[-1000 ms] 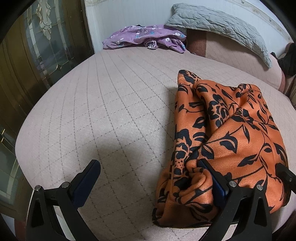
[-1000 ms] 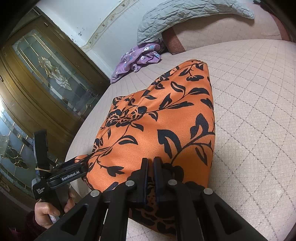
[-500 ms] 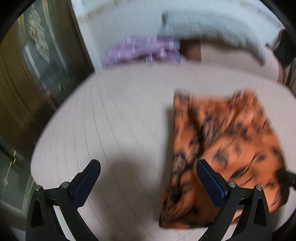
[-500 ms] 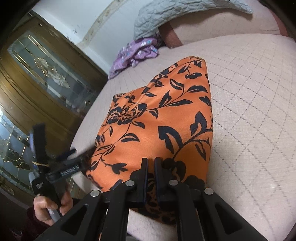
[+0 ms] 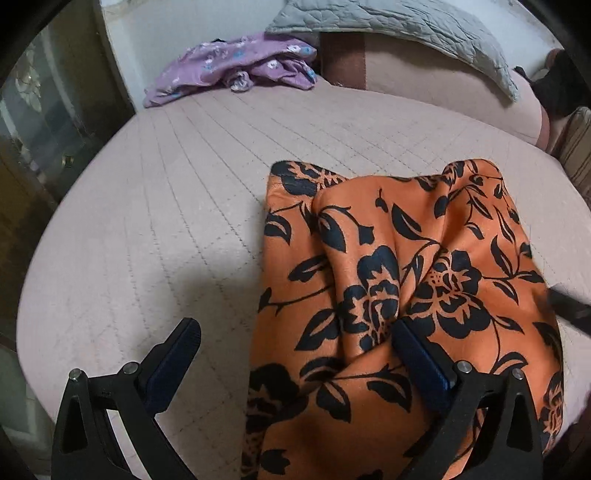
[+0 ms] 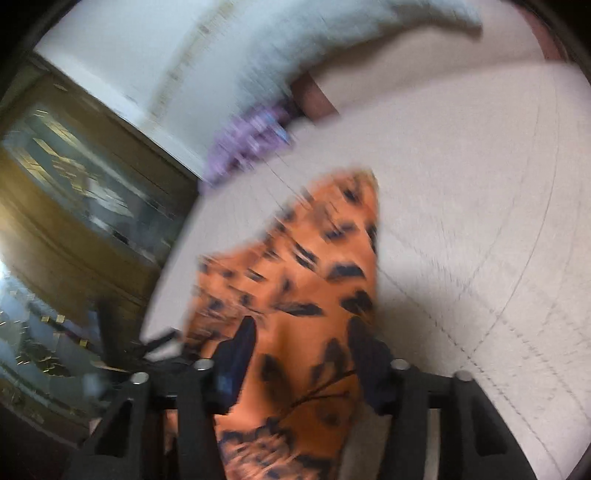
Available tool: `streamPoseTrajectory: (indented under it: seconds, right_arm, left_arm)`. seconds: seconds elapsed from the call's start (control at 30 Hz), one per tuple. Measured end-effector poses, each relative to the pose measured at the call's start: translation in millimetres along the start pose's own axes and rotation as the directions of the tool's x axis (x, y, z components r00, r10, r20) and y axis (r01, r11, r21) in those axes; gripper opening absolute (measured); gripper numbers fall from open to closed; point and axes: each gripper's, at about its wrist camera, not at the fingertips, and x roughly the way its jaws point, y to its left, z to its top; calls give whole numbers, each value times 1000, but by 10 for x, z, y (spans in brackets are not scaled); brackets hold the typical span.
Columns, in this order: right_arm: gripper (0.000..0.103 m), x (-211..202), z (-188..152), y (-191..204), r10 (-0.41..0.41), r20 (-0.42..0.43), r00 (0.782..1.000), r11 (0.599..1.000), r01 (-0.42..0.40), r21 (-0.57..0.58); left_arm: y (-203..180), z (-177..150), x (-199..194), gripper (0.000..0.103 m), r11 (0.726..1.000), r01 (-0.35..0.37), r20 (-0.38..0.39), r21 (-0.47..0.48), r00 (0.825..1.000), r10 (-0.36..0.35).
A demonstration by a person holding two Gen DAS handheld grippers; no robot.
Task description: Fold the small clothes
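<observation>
An orange garment with a black flower print (image 5: 399, 280) lies folded on the pink quilted bed (image 5: 177, 206). My left gripper (image 5: 295, 343) is open, its left finger over bare bedding and its right finger (image 5: 417, 354) resting on the cloth. In the blurred right wrist view the same garment (image 6: 306, 280) runs away from me. My right gripper (image 6: 303, 347) is open, with its fingers on either side of the cloth's near end and not closed on it.
A crumpled purple garment (image 5: 236, 70) lies at the far side of the bed by a grey quilted pillow (image 5: 391, 26). A wooden cabinet with glass doors (image 6: 85, 192) stands past the bed's left edge. The bed's rounded edge is close on the left.
My right gripper has opened and let go of the orange garment, and it is moving fast. My left gripper stays open and has shifted so that its right finger rests on the cloth.
</observation>
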Motion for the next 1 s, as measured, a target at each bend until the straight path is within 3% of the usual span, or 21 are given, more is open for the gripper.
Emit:
streamPoseTrajectory:
  seconds: [0.07,0.13,0.27,0.63,1.0]
  right_arm:
    - [54,263,5,-58,-72,-64,995,997,73,10]
    - [61,347,45,-149,-39,-75,996,996,45,80]
    - [61,308,60,-155,-23,-79,997,994,31,103]
    - [61,-149,38,-87,-47,60,997,996,42,80]
    - [61,-36,23,-126,-41,16,999,994,39,98]
  left_arm:
    - [-16,17,24,103,1000,-9,15,12,1000,9]
    - [-68,20,24,103,998,-36,44,48,998,34]
    - [-125,27,4,103,994,-77,85,72,994,70]
    - [-118,-165,-132,103,993,-90,131,71,988,80]
    - [-107,-160,-115,103,995,-74,131,70,989,65]
